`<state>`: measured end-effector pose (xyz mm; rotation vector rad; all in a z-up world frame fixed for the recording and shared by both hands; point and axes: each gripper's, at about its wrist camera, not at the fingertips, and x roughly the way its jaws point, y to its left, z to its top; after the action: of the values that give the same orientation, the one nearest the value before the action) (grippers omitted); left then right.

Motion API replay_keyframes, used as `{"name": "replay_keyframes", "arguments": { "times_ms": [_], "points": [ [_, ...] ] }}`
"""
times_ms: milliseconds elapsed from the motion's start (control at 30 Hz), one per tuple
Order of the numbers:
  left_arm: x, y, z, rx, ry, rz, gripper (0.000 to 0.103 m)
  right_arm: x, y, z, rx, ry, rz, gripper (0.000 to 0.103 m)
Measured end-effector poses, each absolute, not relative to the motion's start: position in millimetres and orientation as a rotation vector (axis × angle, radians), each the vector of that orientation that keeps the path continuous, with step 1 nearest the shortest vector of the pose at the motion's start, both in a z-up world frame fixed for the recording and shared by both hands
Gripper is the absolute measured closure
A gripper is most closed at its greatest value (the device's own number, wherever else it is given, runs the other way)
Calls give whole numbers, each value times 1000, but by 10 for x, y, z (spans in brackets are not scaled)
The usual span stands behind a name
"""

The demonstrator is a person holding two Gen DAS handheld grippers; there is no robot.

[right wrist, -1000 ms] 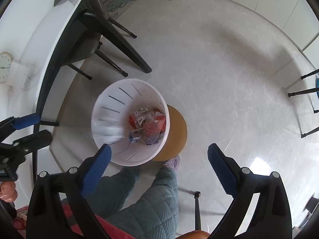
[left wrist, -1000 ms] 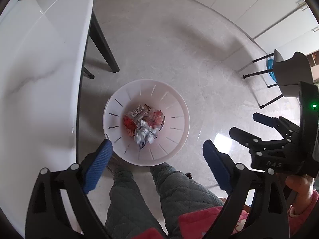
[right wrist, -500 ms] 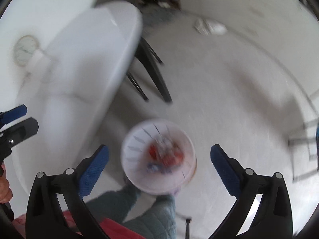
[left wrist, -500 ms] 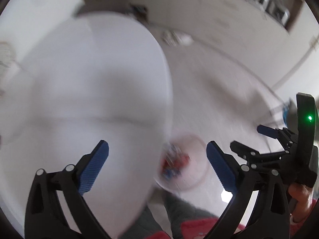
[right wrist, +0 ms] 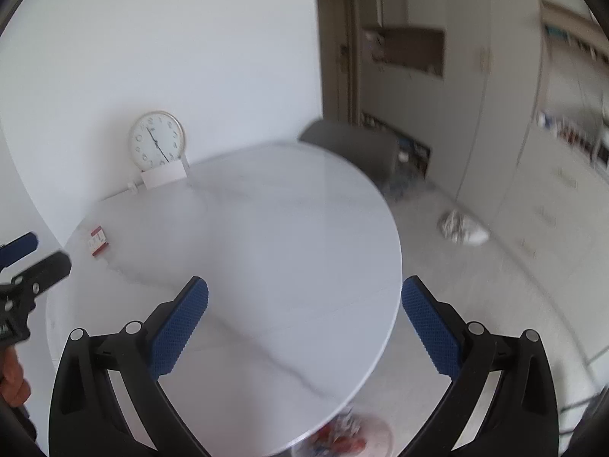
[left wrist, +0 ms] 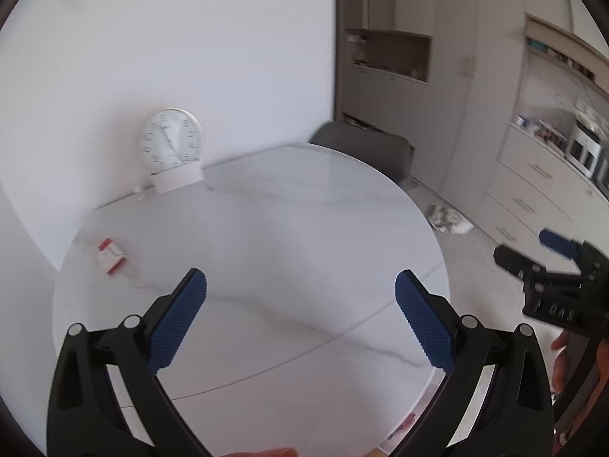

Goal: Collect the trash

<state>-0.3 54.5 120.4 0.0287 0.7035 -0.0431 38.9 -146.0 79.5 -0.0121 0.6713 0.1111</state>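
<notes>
While both grippers hang above the round white marble-patterned table [left wrist: 274, 228], neither holds anything. Left gripper [left wrist: 300, 320]: blue-padded fingers [left wrist: 179, 323] spread wide, nothing between them but bare tabletop. Right gripper [right wrist: 304, 323]: fingers likewise released and empty, over the table's near edge; it also shows at the right margin of the left wrist view, held by a hand [left wrist: 563, 361]. Remaining trash on the table: a small red-and-white packet [left wrist: 109, 255], lying flat near the far left rim, well apart from both grippers. Behind it, against the white wall, a round white clock [left wrist: 171, 144] stands upright on its base. Below the table's near edge, a white bin [right wrist: 354, 438] with red and white wrappers inside is partly visible, blurred. On the floor beyond the table lies a crumpled whitish bag [right wrist: 460, 228], near the pale cabinets [left wrist: 533, 190]. A dark chair [right wrist: 350, 152] stands at the table's far side.
</notes>
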Motion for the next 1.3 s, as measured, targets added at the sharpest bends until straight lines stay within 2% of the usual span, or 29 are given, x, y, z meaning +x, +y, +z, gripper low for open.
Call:
{"name": "replay_keyframes", "arguments": {
  "times_ms": [367, 1300],
  "points": [
    [91, 1018, 1107, -38, 749, 27, 8, 557, -998, 821, -44, 689, 162, 2],
    [207, 999, 949, -46, 799, 14, 8, 642, -931, 686, -33, 736, 153, 2]
  ]
}}
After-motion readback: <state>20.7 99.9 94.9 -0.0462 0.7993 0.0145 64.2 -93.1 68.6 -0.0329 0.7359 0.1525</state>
